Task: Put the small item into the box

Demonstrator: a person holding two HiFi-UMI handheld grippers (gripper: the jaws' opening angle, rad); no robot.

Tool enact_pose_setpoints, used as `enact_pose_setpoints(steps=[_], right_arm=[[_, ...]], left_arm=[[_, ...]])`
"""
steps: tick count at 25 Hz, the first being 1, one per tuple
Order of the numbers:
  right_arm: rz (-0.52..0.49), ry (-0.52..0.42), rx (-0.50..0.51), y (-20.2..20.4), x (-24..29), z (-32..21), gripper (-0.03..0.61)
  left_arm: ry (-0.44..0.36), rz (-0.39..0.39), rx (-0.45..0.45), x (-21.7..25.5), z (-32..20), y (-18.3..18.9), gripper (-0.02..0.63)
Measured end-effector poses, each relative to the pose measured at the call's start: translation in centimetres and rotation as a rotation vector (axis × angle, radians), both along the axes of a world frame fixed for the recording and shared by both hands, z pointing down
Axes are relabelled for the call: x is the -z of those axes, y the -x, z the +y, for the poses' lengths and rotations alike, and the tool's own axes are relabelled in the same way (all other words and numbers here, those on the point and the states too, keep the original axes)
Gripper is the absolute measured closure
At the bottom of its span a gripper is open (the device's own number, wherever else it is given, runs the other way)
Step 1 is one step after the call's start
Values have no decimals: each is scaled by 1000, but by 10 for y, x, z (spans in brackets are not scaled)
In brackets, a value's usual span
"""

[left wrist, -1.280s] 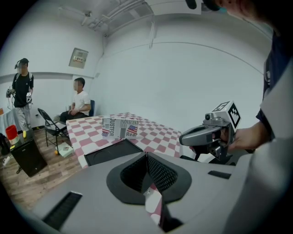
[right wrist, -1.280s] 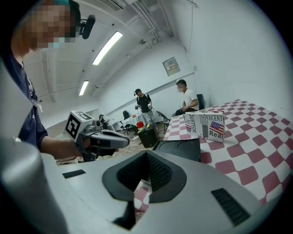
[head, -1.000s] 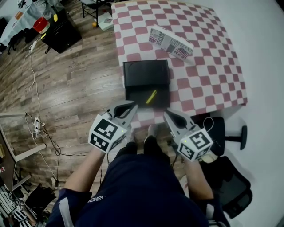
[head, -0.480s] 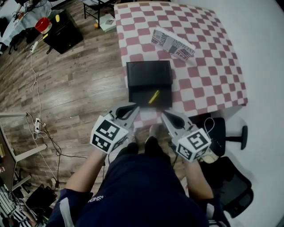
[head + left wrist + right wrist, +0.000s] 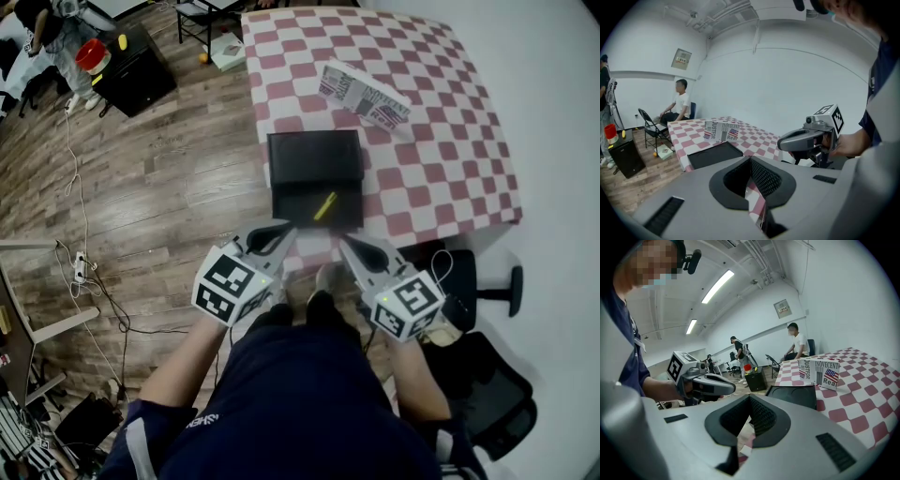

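A black box (image 5: 314, 178) lies open near the front edge of the red-and-white checked table (image 5: 441, 159). A small yellow stick-shaped item (image 5: 324, 205) rests in the box's near half. My left gripper (image 5: 284, 232) hovers just short of the table's front edge, shut and empty. My right gripper (image 5: 346, 244) is level with it to the right, also shut with nothing in it. In the left gripper view the meshed pads (image 5: 757, 176) meet, with the box (image 5: 715, 154) ahead. In the right gripper view the box (image 5: 794, 397) lies ahead to the right.
A printed carton (image 5: 364, 92) lies on the table beyond the box. A black office chair (image 5: 469, 281) stands at the table's near right corner. On the wooden floor at the left are a black case (image 5: 136, 66), a red bucket (image 5: 91, 52) and cables. A person (image 5: 679, 101) sits beyond the table.
Both grippers stay shut and nearly still in front of the table. Only the head view has shifted a little.
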State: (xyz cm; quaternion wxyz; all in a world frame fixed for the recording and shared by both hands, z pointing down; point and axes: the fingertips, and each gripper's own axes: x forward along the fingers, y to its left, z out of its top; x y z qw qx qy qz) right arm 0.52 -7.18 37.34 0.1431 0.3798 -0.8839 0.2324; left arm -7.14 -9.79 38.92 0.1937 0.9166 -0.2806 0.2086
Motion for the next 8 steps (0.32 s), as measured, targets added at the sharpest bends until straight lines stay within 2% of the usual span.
enact_pose_setpoints(steps=[8], right_arm=[[-2, 4, -2, -3, 0, 1, 571]], left_arm=[[-1, -4, -8, 1, -1, -5, 580]])
